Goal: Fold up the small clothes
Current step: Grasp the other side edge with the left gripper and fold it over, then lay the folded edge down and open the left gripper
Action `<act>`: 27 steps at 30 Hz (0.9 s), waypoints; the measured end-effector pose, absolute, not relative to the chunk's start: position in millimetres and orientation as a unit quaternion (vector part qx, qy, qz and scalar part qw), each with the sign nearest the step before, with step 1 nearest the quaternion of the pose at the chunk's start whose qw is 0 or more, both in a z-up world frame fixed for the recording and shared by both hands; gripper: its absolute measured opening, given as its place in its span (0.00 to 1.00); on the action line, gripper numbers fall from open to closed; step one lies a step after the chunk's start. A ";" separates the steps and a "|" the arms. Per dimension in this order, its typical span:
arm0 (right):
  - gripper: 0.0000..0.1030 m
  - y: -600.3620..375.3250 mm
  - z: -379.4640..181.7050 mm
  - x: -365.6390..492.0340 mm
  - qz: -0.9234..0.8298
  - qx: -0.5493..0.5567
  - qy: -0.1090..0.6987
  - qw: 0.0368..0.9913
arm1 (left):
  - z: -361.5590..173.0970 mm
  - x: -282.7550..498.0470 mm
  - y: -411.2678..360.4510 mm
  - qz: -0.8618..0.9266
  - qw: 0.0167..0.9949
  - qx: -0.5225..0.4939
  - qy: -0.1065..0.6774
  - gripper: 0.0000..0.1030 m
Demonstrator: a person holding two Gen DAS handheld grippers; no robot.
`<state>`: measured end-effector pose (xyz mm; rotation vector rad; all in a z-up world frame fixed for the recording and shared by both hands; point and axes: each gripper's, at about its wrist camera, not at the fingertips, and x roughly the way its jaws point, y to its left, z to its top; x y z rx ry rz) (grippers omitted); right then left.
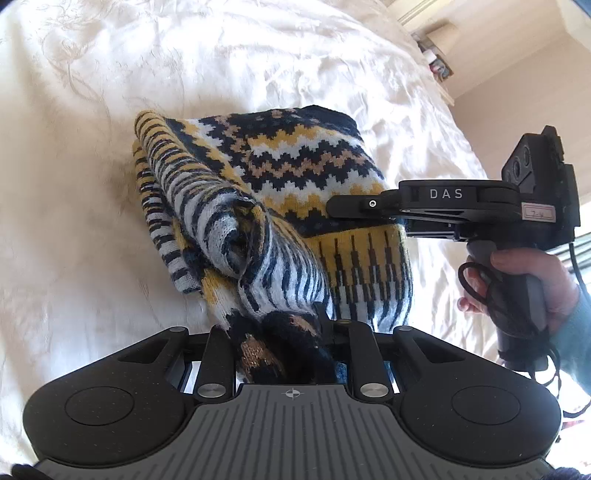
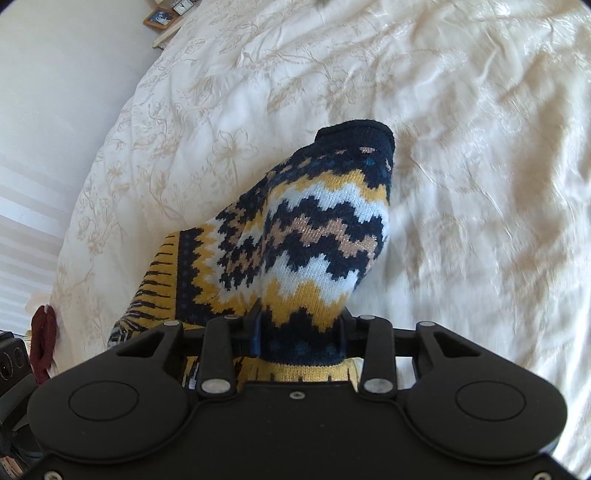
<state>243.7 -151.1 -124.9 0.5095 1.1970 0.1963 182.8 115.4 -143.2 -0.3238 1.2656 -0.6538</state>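
A small knitted sweater (image 1: pixel 295 166) with navy, yellow, white and tan zigzags lies partly folded on the cream bedspread (image 1: pixel 92 184). My left gripper (image 1: pixel 280 332) is shut on a bunched dark edge of the sweater close to the camera. A striped fold rises from that grip toward the middle. My right gripper (image 1: pixel 354 210) reaches in from the right, held by a hand (image 1: pixel 532 280), and clamps the yellow-striped hem. In the right wrist view the sweater (image 2: pixel 325 229) drapes away from my right gripper (image 2: pixel 301 328), which is shut on its knit.
The embroidered bedspread (image 2: pixel 461 147) spreads around the sweater on all sides. A shelf with small items (image 1: pixel 436 62) stands past the bed's far edge. A framed picture (image 2: pixel 159 16) and a dark red object (image 2: pixel 42 343) sit near the bed's left side.
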 end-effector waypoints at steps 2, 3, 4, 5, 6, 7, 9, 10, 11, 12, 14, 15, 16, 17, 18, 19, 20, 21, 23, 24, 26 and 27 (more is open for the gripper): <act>0.45 -150.2 -128.3 233.0 0.080 0.242 0.561 0.787 | -148.6 170.4 113.1 -0.296 0.746 -0.128 0.583 0.22; 0.46 -149.1 -131.0 228.6 0.070 0.241 0.564 0.787 | -153.1 165.2 112.2 -0.288 0.748 -0.116 0.587 0.22; 0.49 -147.8 -134.0 226.0 0.059 0.232 0.565 0.789 | -157.8 161.2 112.0 -0.278 0.750 -0.104 0.592 0.22; 0.50 -146.8 -137.8 223.2 0.040 0.219 0.567 0.793 | -162.3 157.7 112.2 -0.267 0.751 -0.089 0.597 0.23; 0.51 -147.3 -142.1 221.9 0.022 0.213 0.567 0.795 | -165.7 154.4 113.5 -0.260 0.753 -0.075 0.599 0.25; 0.55 -150.1 -145.4 221.1 0.007 0.218 0.563 0.797 | -167.0 151.8 115.3 -0.259 0.757 -0.068 0.597 0.28; 0.62 -153.8 -149.3 220.2 -0.014 0.237 0.553 0.799 | -164.1 147.9 120.7 -0.262 0.762 -0.053 0.590 0.29; 0.62 -153.2 -148.6 219.1 -0.020 0.238 0.549 0.801 | -161.2 146.4 123.7 -0.265 0.762 -0.048 0.588 0.29; 0.62 -150.9 -146.1 220.6 -0.024 0.236 0.546 0.804 | -156.6 144.9 128.1 -0.269 0.763 -0.040 0.586 0.28; 0.62 -148.1 -142.0 221.4 -0.026 0.231 0.542 0.808 | -149.3 139.4 131.5 -0.273 0.767 -0.031 0.579 0.28; 0.62 -143.4 -131.8 221.3 -0.027 0.223 0.529 0.818 | -132.0 129.2 138.2 -0.282 0.783 -0.011 0.554 0.28; 0.62 -144.8 -125.5 214.2 -0.028 0.219 0.521 0.825 | -123.5 125.4 139.2 -0.287 0.790 -0.002 0.542 0.28; 0.62 -144.5 -119.6 212.4 -0.031 0.216 0.513 0.830 | -114.8 123.6 141.1 -0.291 0.796 0.003 0.530 0.28; 0.62 -144.1 -113.4 210.2 -0.032 0.213 0.503 0.837 | -105.4 122.1 140.8 -0.294 0.804 0.006 0.516 0.28; 0.62 -143.7 -107.5 208.5 -0.031 0.211 0.492 0.844 | -98.4 119.9 132.4 -0.295 0.813 0.007 0.502 0.28; 0.60 -142.0 -103.4 208.8 -0.029 0.209 0.482 0.850 | -91.8 120.6 132.6 -0.297 0.819 0.005 0.491 0.28; 0.54 -140.3 -100.1 209.5 -0.026 0.205 0.475 0.856 | -89.1 122.9 123.8 -0.297 0.826 0.004 0.479 0.28; 0.33 -137.5 -96.8 211.2 -0.025 0.196 0.470 0.860 | -86.4 126.0 121.8 -0.296 0.830 0.003 0.473 0.28; 0.17 -132.3 -95.4 218.9 -0.027 0.182 0.468 0.864 | -87.4 136.6 112.9 -0.291 0.838 0.002 0.462 0.29; 0.17 -131.0 -97.5 223.8 -0.022 0.185 0.468 0.864 | -92.3 144.2 105.4 -0.284 0.839 0.005 0.464 0.29; 0.17 -130.3 -103.3 232.6 -0.022 0.185 0.469 0.863 | -103.3 156.7 96.0 -0.266 0.843 0.009 0.468 0.29; 0.17 -128.7 -107.8 237.6 -0.023 0.179 0.473 0.862 | -107.8 161.1 95.5 -0.261 0.842 0.009 0.472 0.29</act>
